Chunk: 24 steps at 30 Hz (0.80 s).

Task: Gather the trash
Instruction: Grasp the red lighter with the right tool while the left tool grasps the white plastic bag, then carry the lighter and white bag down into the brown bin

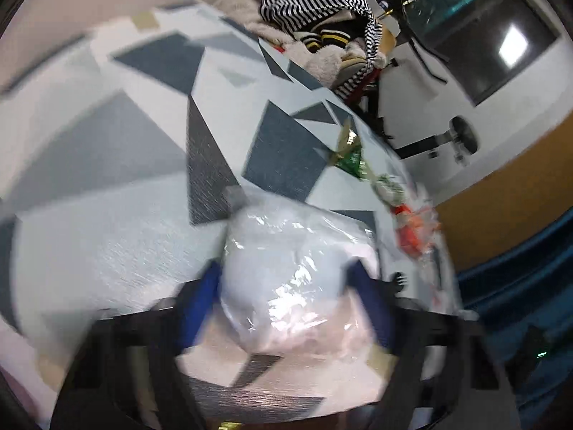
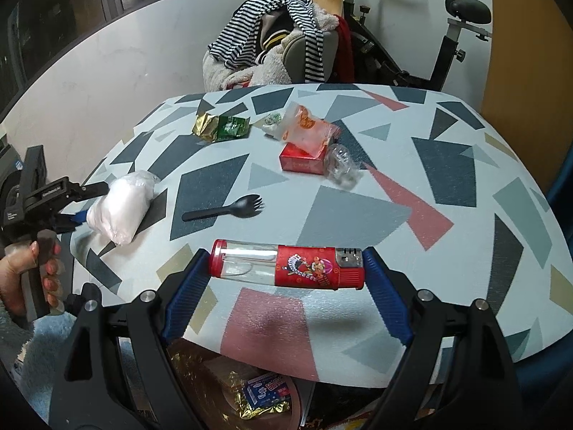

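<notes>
My left gripper (image 1: pixel 283 279) is shut on a crumpled white plastic bag (image 1: pixel 286 261) just above the patterned table (image 1: pixel 125 197); in the right wrist view the bag (image 2: pixel 120 206) and the left gripper (image 2: pixel 77 211) are at the table's left edge. My right gripper (image 2: pixel 286 268) is shut end to end on a red and clear plastic tube with a cartoon label (image 2: pixel 286 264), held over the table's near edge. On the table lie a black spork (image 2: pixel 225 209), a green and gold wrapper (image 2: pixel 222 127), a red box (image 2: pixel 302 157), an orange-print bag (image 2: pixel 304 127) and a clear crumpled wrapper (image 2: pixel 342 166).
A bin with wrappers (image 2: pixel 250 390) sits under the table's near edge. A chair piled with striped clothes (image 2: pixel 272 39) and an exercise bike (image 2: pixel 440 36) stand behind the table. The left wrist view is blurred.
</notes>
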Available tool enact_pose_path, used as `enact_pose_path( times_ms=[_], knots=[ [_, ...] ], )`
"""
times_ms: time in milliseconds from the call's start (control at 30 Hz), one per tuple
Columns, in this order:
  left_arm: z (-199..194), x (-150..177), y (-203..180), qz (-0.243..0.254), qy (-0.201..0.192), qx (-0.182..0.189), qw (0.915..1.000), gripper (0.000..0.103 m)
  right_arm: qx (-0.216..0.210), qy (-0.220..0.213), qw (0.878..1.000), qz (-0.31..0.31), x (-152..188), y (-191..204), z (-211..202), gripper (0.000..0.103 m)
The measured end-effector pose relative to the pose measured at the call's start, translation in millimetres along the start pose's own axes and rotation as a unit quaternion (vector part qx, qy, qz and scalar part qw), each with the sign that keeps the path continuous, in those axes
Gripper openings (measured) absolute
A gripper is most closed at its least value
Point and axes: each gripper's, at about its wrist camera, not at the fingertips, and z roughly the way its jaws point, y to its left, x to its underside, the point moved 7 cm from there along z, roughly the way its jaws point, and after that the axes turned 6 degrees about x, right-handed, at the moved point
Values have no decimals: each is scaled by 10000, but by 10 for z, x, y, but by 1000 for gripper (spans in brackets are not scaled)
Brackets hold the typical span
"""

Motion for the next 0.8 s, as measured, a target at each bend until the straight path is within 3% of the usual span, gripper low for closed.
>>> enact_pose_path(
  times_ms=[67, 100, 233, 367, 500, 633, 800],
  knots=[
    [-31, -4, -54, 125, -22, -52, 9999, 44, -5, -3, 10000, -23, 1, 12, -9, 84],
    [-50, -5, -113, 285, 0, -99, 9995, 42, -7, -22, 10000, -44, -2, 21, -28, 84],
    [-166, 51, -444, 966, 158, -46, 9952, 40, -21, -97, 9999, -64, -11, 26, -110, 84],
    [-366, 256, -821, 1687, 272, 45, 9853, 40, -47, -164, 9998, -35, 25, 16, -236, 84],
    [-512, 639, -1105, 2355, 421, 24, 9710, 40, -85, -224, 9997, -18, 124, 19, -384, 84],
    [-567, 1186, -1266, 3163, 670, -120, 9462, 40, -160, -252, 9996, -5, 268, 34, -497, 84],
    [-430, 1810, -1209, 3609, 1129, -298, 9253, 40, -234, -213, 9995, 60, 450, 38, -551, 84]
  ],
)
